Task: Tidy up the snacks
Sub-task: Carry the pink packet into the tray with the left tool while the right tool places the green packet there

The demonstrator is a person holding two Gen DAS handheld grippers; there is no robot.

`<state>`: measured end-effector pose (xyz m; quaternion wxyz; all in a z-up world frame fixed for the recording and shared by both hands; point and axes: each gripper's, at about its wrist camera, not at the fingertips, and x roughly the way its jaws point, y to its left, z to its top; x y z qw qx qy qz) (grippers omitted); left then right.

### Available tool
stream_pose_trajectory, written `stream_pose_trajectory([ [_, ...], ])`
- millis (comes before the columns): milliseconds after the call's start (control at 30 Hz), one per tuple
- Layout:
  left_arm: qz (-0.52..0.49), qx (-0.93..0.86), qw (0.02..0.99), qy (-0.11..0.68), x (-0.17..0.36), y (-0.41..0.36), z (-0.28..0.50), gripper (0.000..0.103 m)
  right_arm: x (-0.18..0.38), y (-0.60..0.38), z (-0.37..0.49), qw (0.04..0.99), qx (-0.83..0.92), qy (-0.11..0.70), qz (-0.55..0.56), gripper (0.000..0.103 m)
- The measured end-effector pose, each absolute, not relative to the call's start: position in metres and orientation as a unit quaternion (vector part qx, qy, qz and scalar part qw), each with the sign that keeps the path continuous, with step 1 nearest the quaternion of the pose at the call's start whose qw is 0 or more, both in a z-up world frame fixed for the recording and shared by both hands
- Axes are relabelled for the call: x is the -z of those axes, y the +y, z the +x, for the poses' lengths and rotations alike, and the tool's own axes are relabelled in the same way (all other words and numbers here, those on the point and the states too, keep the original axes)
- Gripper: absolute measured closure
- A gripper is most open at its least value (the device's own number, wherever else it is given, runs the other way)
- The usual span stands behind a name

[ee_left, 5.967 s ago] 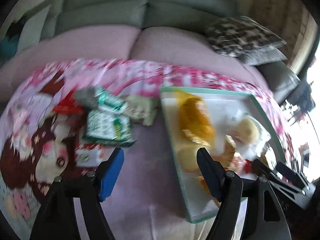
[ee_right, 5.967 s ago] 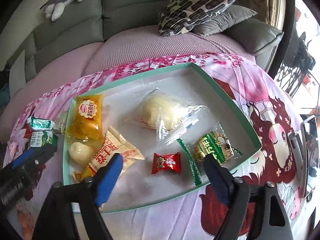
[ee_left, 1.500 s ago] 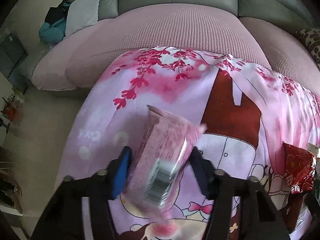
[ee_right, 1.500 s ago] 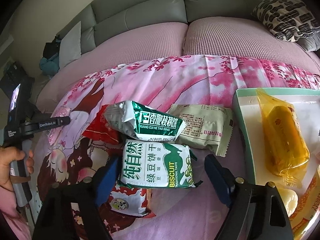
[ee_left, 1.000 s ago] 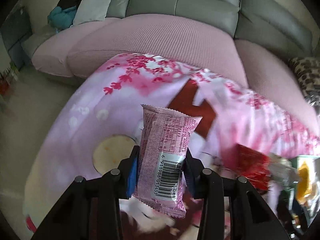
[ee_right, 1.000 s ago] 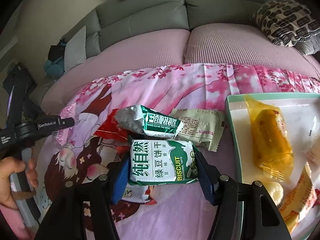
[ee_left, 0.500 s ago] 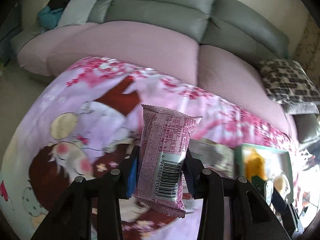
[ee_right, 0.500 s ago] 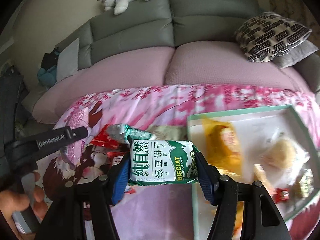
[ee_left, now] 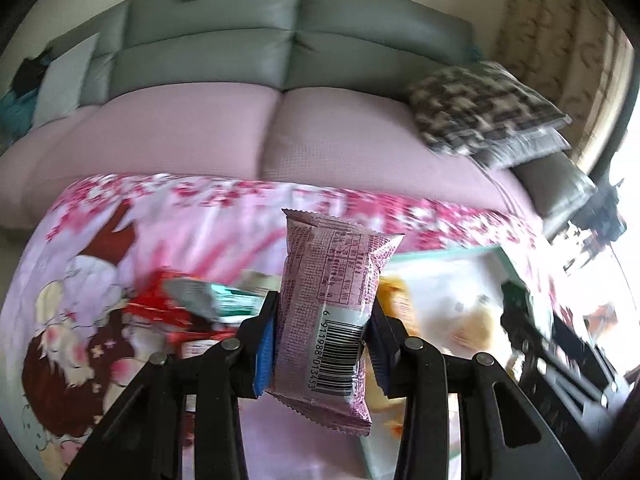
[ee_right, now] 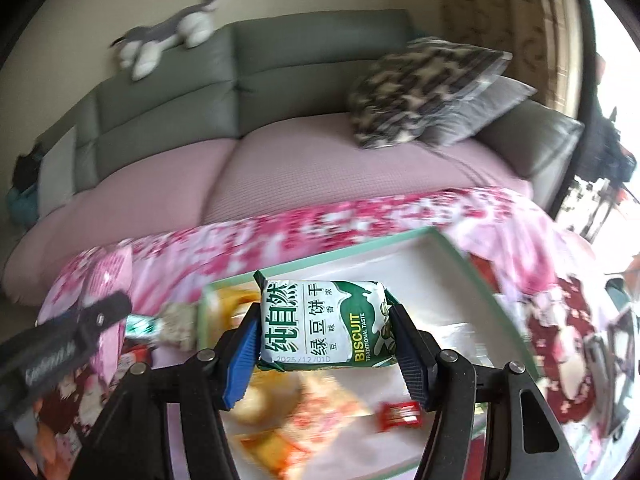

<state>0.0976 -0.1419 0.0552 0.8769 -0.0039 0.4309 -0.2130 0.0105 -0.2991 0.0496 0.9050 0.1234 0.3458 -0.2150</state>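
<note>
Right now my left gripper (ee_left: 322,338) is clamped on a pink crinkle-edged foil snack packet (ee_left: 330,320), which stands upright between the blue pads with its barcode facing the camera. My right gripper (ee_right: 322,338) pinches a green-and-white mung-bean biscuit packet (ee_right: 324,324) by its two short ends, the printed face level and readable. Both packets hang in the air above the pink cartoon-printed cloth (ee_left: 100,264). Below the biscuit packet I see the white shallow tray with a mint-green rim (ee_right: 452,250), holding blurred yellow and orange wrapped snacks and a small red candy wrapper (ee_right: 400,414). Left of the tray, a red packet (ee_left: 160,304) and a silver-green packet (ee_left: 208,294) lie on the cloth. Beyond the cloth stands the grey sofa with pink seat covers (ee_right: 280,160), bearing a dark patterned cushion (ee_right: 420,88) and a grey-and-white plush toy (ee_right: 168,40).
</note>
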Motion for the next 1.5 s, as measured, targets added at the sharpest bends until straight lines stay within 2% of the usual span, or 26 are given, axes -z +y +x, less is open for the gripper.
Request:
stream_pose_trajectory([
  [567,0.034,0.246,0.861,0.443,-0.034,-0.219,0.077,0.061,-0.026,-0.387,-0.014,0.887,0.273,0.331,0.171,0.038],
  [1500,0.087,0.24,0.86,0.443,0.003,-0.278,0.082,0.06,0.004,-0.405,0.013,0.879,0.278,0.355,0.153,0.036],
])
